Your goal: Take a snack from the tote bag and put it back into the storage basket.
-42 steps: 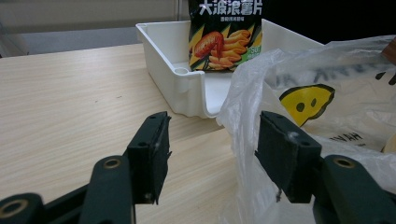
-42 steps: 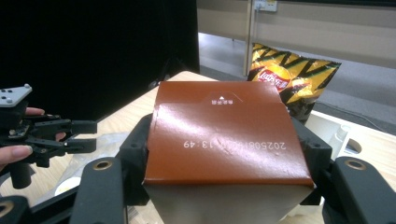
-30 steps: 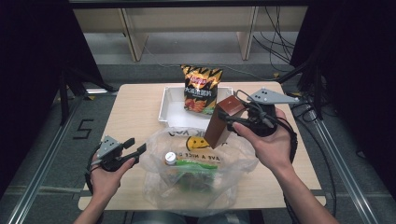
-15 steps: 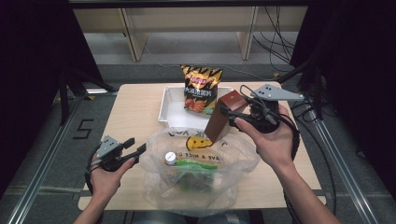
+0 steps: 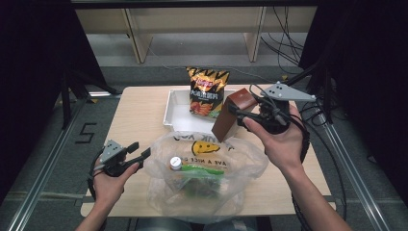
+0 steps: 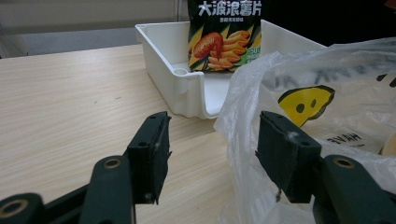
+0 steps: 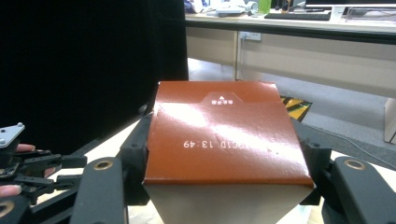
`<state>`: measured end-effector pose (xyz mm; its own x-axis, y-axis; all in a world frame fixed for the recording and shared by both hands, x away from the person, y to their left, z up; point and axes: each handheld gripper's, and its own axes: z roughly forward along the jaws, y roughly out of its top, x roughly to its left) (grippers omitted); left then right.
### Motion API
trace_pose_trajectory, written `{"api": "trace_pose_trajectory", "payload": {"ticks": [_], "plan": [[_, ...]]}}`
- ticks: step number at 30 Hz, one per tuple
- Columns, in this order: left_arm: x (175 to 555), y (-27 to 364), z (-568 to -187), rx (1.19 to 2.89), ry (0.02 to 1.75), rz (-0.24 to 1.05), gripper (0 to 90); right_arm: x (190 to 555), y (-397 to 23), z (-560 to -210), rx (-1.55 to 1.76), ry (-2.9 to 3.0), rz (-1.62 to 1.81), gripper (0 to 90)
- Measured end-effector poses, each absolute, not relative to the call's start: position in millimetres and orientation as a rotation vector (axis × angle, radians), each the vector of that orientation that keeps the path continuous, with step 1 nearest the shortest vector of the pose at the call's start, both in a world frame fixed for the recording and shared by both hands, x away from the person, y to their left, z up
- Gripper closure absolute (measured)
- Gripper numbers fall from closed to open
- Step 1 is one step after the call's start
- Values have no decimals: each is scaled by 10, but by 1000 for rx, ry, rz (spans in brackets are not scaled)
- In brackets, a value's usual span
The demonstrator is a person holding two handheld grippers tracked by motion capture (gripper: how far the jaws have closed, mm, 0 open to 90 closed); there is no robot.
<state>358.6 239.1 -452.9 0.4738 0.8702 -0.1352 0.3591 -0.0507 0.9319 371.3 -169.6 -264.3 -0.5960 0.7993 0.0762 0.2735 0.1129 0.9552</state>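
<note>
The right gripper [image 5: 240,114] has its jaws clamped on the brown box [image 5: 232,114], lifted above the plastic bag [image 5: 207,168], between it and the white tray [image 5: 174,109]. The chip bag [image 5: 207,91] already stands in the tray; the bottle [image 5: 176,163] and apparently other items remain bagged. The left gripper [image 5: 139,155] waits beside the plastic bag, jaws apart.

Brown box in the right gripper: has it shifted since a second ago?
Yes, slightly. The brown box in the right gripper has risen against the white tray, away from the plastic bag.

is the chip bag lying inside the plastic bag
No, the chip bag stands upright in the white tray, behind the plastic bag.
</note>
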Motion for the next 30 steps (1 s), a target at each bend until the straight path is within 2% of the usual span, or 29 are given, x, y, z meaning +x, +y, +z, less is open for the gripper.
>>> {"api": "trace_pose_trajectory", "payload": {"ticks": [30], "plan": [[3576, 2385, -4518, 1636, 1074, 587, 436, 4018, -1698, -2691, 1096, 1878, 1454, 393]]}}
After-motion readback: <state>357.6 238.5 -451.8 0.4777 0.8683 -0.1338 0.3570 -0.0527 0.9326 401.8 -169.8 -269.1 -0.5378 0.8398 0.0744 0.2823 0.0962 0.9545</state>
